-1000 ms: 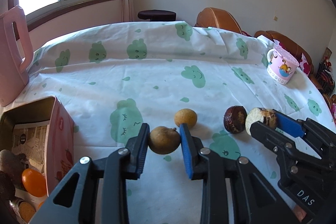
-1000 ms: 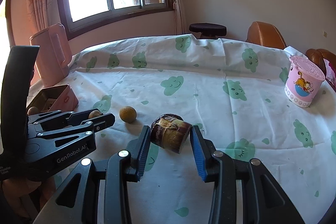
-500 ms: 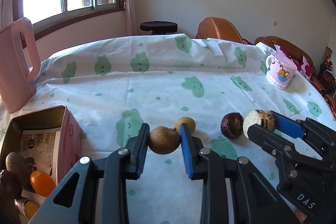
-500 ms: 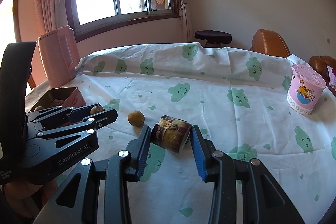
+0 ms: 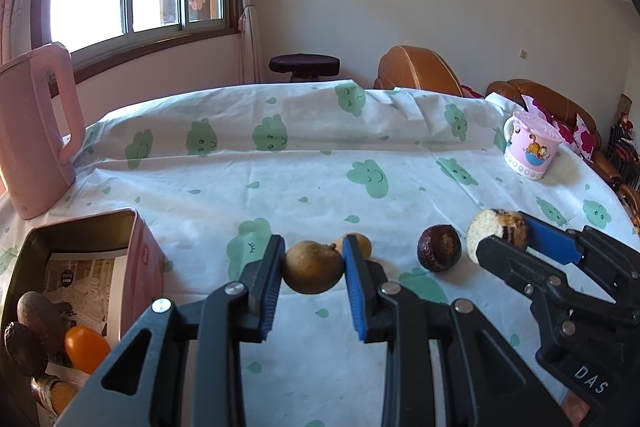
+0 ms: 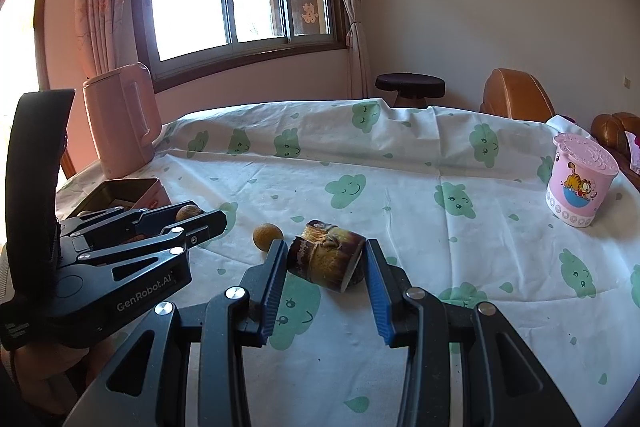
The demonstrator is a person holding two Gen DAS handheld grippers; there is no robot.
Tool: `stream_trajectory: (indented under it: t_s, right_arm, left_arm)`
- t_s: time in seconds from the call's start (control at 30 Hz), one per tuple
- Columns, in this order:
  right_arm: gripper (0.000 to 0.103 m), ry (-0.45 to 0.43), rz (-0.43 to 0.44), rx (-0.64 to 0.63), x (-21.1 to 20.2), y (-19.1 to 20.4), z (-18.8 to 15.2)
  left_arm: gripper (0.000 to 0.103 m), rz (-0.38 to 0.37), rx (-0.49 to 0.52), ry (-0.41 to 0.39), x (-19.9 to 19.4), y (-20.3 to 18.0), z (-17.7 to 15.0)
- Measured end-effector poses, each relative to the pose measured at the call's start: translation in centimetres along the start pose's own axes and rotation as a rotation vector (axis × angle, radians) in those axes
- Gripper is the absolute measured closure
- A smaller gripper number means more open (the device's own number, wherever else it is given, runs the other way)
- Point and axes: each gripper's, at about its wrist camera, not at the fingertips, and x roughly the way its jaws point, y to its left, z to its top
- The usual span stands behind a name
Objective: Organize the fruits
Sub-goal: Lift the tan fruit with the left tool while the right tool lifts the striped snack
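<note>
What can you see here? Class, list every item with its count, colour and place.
longan: two, tan; one in left tongs, one on cloth behind.
dark fruit: one, maroon, mid-table.
cut piece: one, brown-cream, in right tongs.
tin: one, pink, left edge, fruit inside.
jug: one, pink, far left.
cup: one, pink, far right.
cloth: one, white, green clouds.
left tongs: black, blue pads.
right tongs: same.

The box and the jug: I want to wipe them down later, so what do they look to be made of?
Box: probably thin metal, a tin; its dark inner walls and rim shine, and the pink outside looks printed.
Jug: most likely moulded plastic; smooth, uniform matt pink, with the handle formed in one piece with the body.
</note>
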Motion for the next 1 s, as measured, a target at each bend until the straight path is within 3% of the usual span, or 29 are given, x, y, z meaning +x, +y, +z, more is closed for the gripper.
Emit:
stream_trajectory:
  t_s: [1.0]
  right_arm:
    - [0.062,-0.121,-0.007,-0.021,-2.2,0.5,-0.3]
  left_arm:
    - [0.072,0.020,0.001,-0.109,-2.1,0.0,-0.2]
